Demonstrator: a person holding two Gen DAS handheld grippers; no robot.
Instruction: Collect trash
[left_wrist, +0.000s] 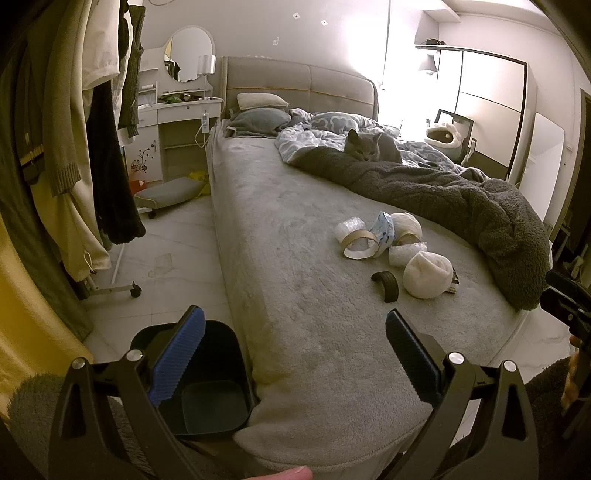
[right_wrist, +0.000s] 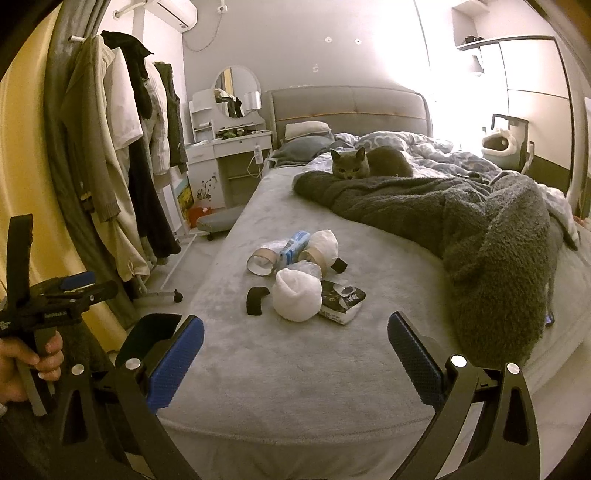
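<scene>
We judge this to be the opening of the job: nothing is lifted yet, and the trash pile (right_wrist: 303, 275) lies on the bed (right_wrist: 258, 369), around the middle and well beyond both tools. The black bin (left_wrist: 207, 387) stands on the floor just beside the bed's near left corner, and looks empty.

Nearest to us in the pile are a white wad (right_wrist: 297, 299), a curved black strip (right_wrist: 255, 300) to its left and a torn dark packet (right_wrist: 341, 301) to its right; cardboard rings and a blue-printed wrapper lie farther back. A grey cat (right_wrist: 369, 162) rests on the blanket at the far end, well apart from the trash.

Our left tool (left_wrist: 295, 354) is spread wide and holds nothing. Our right tool (right_wrist: 295, 354) is equally wide, also empty, touching nothing.

Next we would reach forward over the bed, probably for the white wad, close on it gently since it looks soft, then carry it back left to the bin.
</scene>
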